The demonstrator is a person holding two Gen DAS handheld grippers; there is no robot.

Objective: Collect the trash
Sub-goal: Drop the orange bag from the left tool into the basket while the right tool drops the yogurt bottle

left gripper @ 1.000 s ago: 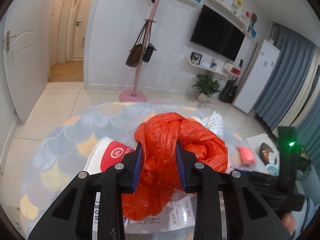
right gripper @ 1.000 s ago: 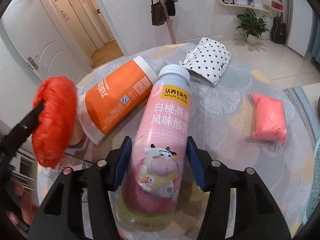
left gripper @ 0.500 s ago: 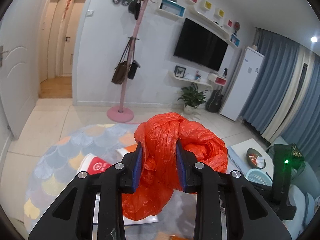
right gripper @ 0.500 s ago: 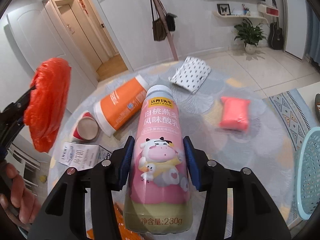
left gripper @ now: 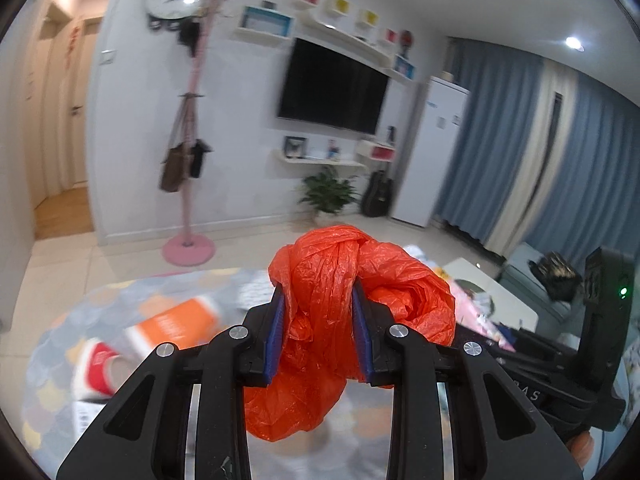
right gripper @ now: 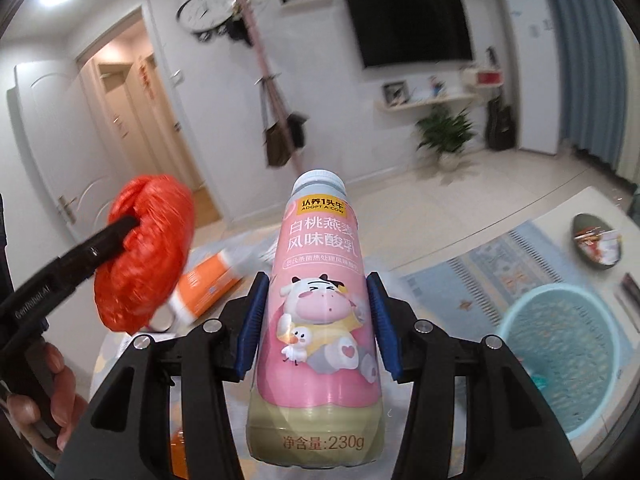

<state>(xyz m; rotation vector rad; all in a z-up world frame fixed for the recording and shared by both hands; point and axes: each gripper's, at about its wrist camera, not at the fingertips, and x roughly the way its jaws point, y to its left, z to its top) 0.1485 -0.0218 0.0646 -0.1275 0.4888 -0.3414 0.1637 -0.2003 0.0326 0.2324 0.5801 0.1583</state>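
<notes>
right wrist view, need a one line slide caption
Right gripper clamps a pink yogurt drink bottle upright, above a light blue mesh basket.

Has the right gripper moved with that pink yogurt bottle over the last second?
Yes. The right gripper, shut on the pink yogurt bottle, has lifted and tilted up: the orange packet has dropped low behind it, and the TV now shows.

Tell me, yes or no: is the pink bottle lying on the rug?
No, the pink bottle is held up, clamped in the right tool.

Orange-red plastic bag (left gripper: 332,312); pink cow-print bottle (right gripper: 320,304); light-blue mesh basket (right gripper: 560,356)
</notes>
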